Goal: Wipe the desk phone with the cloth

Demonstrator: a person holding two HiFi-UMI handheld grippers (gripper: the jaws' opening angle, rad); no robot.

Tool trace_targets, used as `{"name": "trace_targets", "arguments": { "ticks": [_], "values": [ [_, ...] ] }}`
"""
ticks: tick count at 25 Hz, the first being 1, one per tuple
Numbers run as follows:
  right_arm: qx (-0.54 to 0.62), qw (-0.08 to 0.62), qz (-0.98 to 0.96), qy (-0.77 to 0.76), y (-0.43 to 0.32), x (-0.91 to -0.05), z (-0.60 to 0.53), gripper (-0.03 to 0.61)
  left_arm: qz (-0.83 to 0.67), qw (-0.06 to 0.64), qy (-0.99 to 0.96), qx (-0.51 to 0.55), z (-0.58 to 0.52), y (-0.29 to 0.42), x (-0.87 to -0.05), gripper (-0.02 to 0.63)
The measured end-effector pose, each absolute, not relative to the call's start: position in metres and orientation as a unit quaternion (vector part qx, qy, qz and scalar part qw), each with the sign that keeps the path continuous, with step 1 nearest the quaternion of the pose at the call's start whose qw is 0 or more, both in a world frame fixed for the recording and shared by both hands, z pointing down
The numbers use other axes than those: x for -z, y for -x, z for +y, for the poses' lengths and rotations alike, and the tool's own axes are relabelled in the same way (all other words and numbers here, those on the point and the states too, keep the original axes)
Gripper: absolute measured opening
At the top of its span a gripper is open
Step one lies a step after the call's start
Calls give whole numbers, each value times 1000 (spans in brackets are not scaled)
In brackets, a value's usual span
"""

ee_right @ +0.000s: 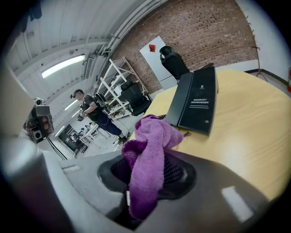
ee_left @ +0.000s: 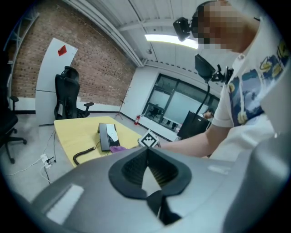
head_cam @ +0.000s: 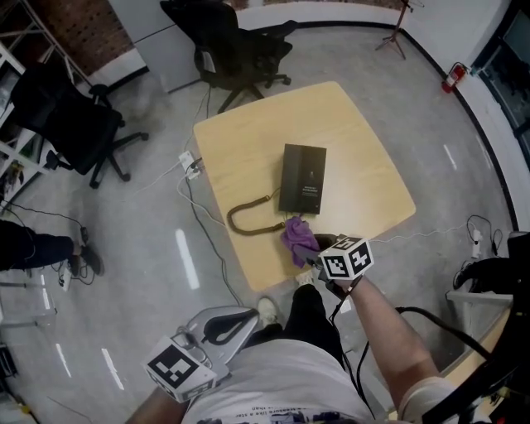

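Clamping cloth (ee_right: 152, 136), right tool (ee_right: 146, 179) at desk (head_cam: 373, 166) edge

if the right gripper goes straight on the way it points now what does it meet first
Likely the desk phone, its near end: the right gripper, shut on the purple cloth, points along the table at it.

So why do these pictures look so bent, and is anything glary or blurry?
Head view: the wide lens bows the walls, and light streaks glare on the glossy floor. Left gripper view: fisheye circle, dark corners, a blown-out ceiling light. Right gripper view: same rounding; the cloth in the right tool looms huge, the desk phone behind it looks sharp.
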State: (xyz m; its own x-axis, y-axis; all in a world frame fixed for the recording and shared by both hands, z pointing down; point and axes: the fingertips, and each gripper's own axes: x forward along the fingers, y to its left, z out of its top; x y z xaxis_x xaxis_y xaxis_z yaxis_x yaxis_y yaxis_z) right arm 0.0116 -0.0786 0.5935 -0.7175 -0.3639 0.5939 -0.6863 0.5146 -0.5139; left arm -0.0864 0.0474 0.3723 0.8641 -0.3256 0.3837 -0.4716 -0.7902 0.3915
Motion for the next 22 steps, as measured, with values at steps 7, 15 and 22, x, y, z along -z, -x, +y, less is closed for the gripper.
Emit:
{"name": "trace_targets", "arguments": {
  "ticks": [7, 15, 22],
  "values": [
    [-383, 232, -836, -317, -14, -612, -106, 121, -226, 249, -929, -154, 44, 88, -369, 4],
    [-387, 242, -827, -330, -45, -619, -115, 120, -225, 252, -927, -161, 30, 75, -370, 3],
    [-392, 243, -818, -344, -74, -621, -113, 120, -209, 247, -932, -165, 17, 57, -372, 5]
  ]
}}
